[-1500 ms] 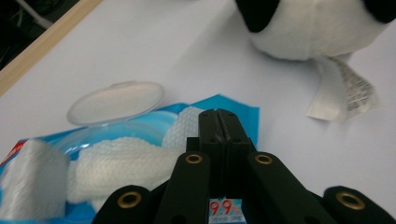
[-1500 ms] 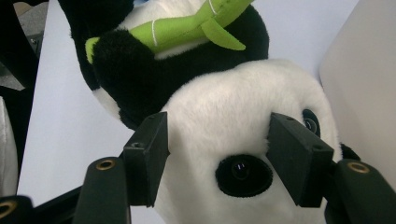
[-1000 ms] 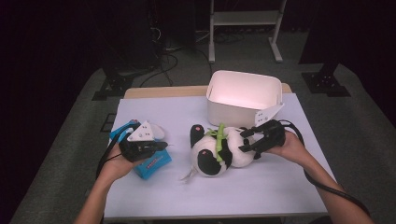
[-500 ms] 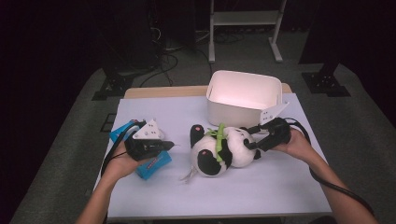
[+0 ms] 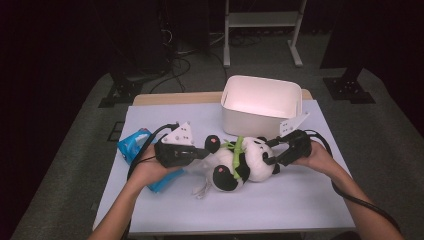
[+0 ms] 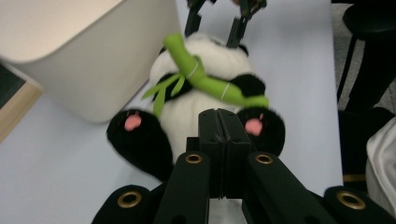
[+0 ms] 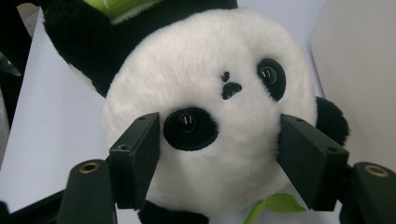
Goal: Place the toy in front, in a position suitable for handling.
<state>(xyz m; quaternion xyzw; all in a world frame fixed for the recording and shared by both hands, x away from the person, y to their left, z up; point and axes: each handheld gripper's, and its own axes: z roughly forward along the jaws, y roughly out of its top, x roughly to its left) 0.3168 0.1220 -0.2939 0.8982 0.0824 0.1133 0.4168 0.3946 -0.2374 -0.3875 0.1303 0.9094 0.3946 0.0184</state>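
Note:
A plush panda [image 5: 245,162] with a green bamboo stick [image 6: 205,79] lies on the white table [image 5: 280,205] in front of a white bin [image 5: 260,117]. My right gripper [image 5: 267,150] reaches in from the right, its jaws on either side of the panda's head [image 7: 210,93]. They have just been opening, and the pads [image 7: 140,149] stand beside the fur without squeezing it. My left gripper [image 6: 218,114] is shut with nothing in it and points at the panda's belly between its two black feet; in the high view this left gripper [image 5: 207,152] is at the panda's left.
A blue packet [image 5: 132,145] lies at the table's left, partly under my left hand. The bin stands just behind the panda, close to its head. A metal stand [image 5: 260,30] and cables sit on the dark floor beyond the table.
My left gripper has moved right from above the blue packet up to the panda's feet. The right gripper's jaws have spread wider around the panda's head.

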